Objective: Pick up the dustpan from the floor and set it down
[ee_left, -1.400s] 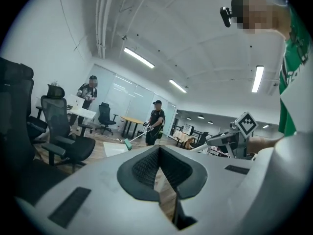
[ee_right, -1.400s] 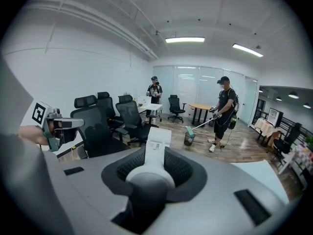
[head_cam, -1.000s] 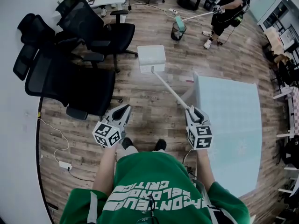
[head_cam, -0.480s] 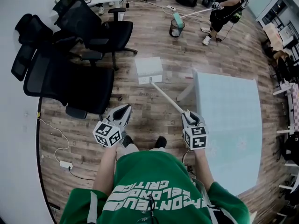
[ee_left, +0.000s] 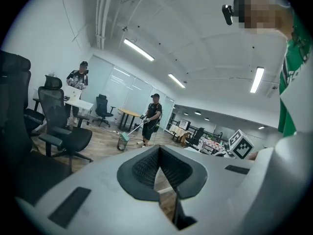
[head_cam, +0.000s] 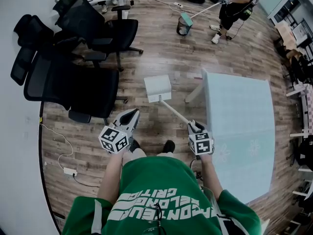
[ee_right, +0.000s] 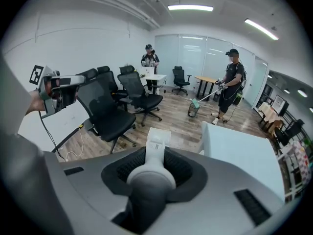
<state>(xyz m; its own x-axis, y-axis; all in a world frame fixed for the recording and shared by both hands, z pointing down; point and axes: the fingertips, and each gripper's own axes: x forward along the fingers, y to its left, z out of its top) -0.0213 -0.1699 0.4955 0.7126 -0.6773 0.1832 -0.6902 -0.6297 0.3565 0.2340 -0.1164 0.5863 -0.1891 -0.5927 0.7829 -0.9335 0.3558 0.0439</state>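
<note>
Dustpan [head_cam: 157,88] lowered nearer, handle [head_cam: 176,112] clenched in right gripper [head_cam: 194,126]; left gripper [head_cam: 131,115] closed empty; table [head_cam: 239,116] just right, chairs [head_cam: 83,82] left.

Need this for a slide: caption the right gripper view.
Right claw grips a white dustpan by its long handle; office chairs beyond.

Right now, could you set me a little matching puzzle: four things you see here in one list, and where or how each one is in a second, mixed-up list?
Things:
1 dustpan
2 left gripper
3 table
4 bin

Places or states:
A holds nothing
B far across the floor, beside another person
C handle clamped in the right gripper
D pale top, on the wearer's right

Pairs: 1-C, 2-A, 3-D, 4-B
</note>
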